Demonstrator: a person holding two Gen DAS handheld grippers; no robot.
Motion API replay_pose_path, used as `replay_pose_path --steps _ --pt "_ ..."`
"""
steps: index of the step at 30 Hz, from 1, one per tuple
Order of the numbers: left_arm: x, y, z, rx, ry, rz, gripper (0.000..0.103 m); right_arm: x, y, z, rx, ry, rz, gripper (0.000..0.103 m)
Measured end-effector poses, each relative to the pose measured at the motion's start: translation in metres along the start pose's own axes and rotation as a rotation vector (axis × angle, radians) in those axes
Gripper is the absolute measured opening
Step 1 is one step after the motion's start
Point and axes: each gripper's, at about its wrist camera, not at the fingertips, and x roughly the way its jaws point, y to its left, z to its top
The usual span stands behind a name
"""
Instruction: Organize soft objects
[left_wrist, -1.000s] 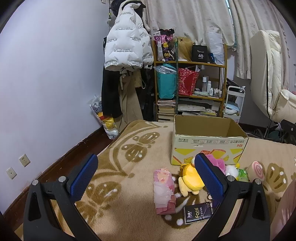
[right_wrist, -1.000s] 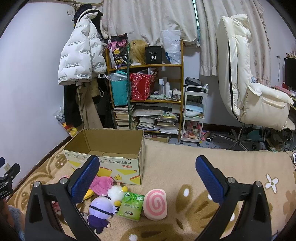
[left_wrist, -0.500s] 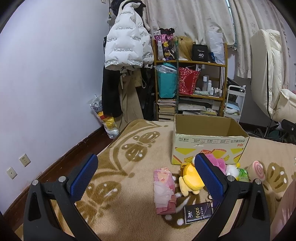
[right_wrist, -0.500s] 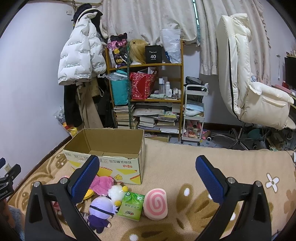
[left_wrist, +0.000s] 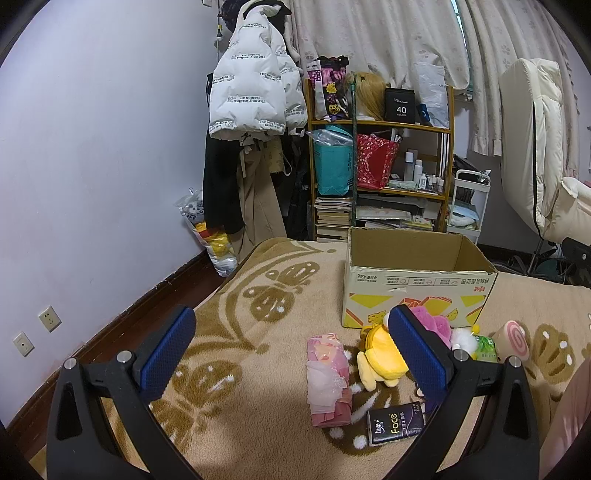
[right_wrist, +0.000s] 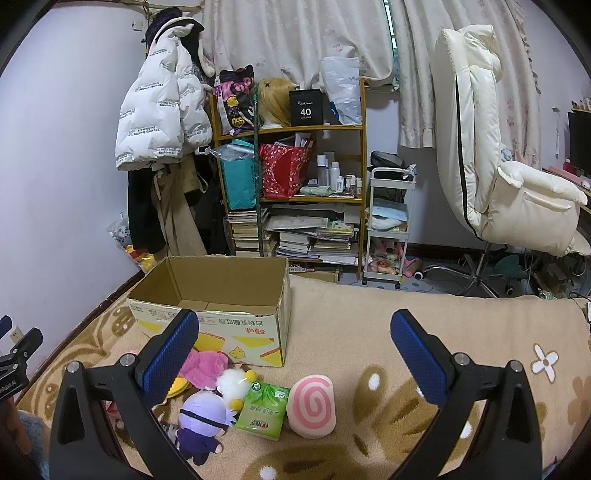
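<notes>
An open, empty cardboard box (left_wrist: 417, 291) (right_wrist: 221, 317) stands on the beige carpet. In front of it lie soft things: a pink frilly bundle (left_wrist: 327, 376), a yellow plush (left_wrist: 380, 354), a pink plush (right_wrist: 203, 363), a purple-headed doll (right_wrist: 203, 417), a white pom-pom toy (right_wrist: 232, 384), a green tissue pack (right_wrist: 264, 410), a pink swirl cushion (right_wrist: 312, 404) and a black tissue pack (left_wrist: 395, 428). My left gripper (left_wrist: 291, 354) hangs open above the carpet, left of the pile. My right gripper (right_wrist: 293, 356) is open above the swirl cushion, holding nothing.
A cluttered wooden shelf (right_wrist: 291, 166) with books, a white trolley (right_wrist: 389, 225) and hung coats (left_wrist: 255, 99) line the back wall. A cream recliner chair (right_wrist: 506, 177) stands at the right. The purple wall (left_wrist: 92, 166) bounds the left side.
</notes>
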Motion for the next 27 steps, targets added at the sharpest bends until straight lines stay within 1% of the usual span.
replay_pose_path --steps 27 --pt "0.0027 -0.0015 -0.0022 0.002 0.004 0.001 0.103 -0.0007 0.0001 -0.0012 0.006 0.002 0.002 0.103"
